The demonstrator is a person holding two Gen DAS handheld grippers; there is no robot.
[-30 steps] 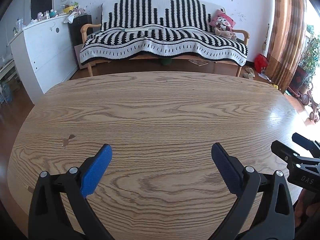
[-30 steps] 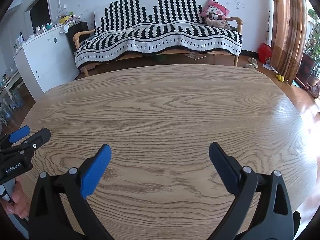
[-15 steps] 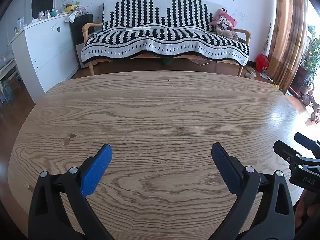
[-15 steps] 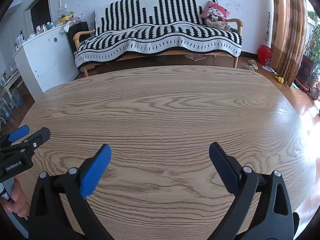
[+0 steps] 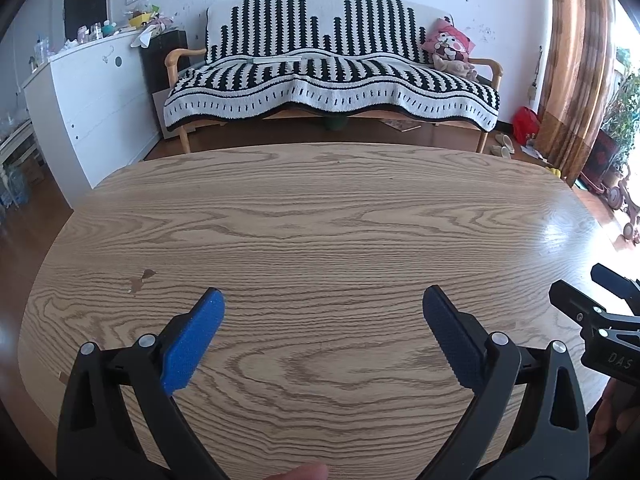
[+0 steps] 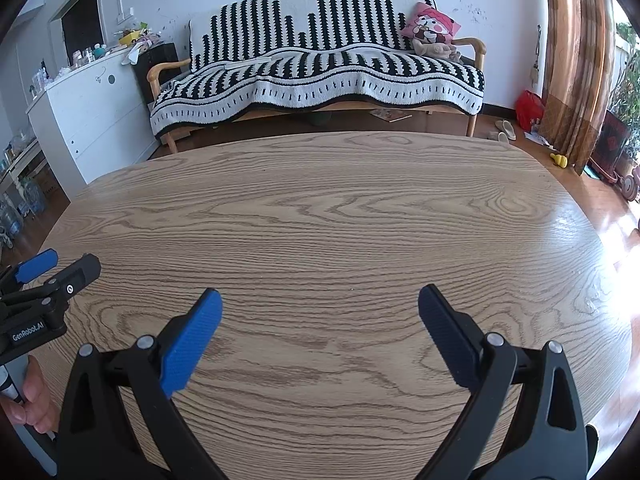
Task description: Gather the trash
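Trash is not being seen anywhere on the bench (image 5: pixel 320 220); nothing has changed over the last second. Left hand-held gripper (image 5: pixel 322 312) and right hand-held gripper (image 6: pixel 319 310) are being held wide open, empty, near edge.

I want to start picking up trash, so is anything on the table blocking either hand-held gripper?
Nothing visible blocks them. The left hand-held gripper and right hand-held gripper are both open over the wooden table, which shows no trash at all, only a small dark mark.
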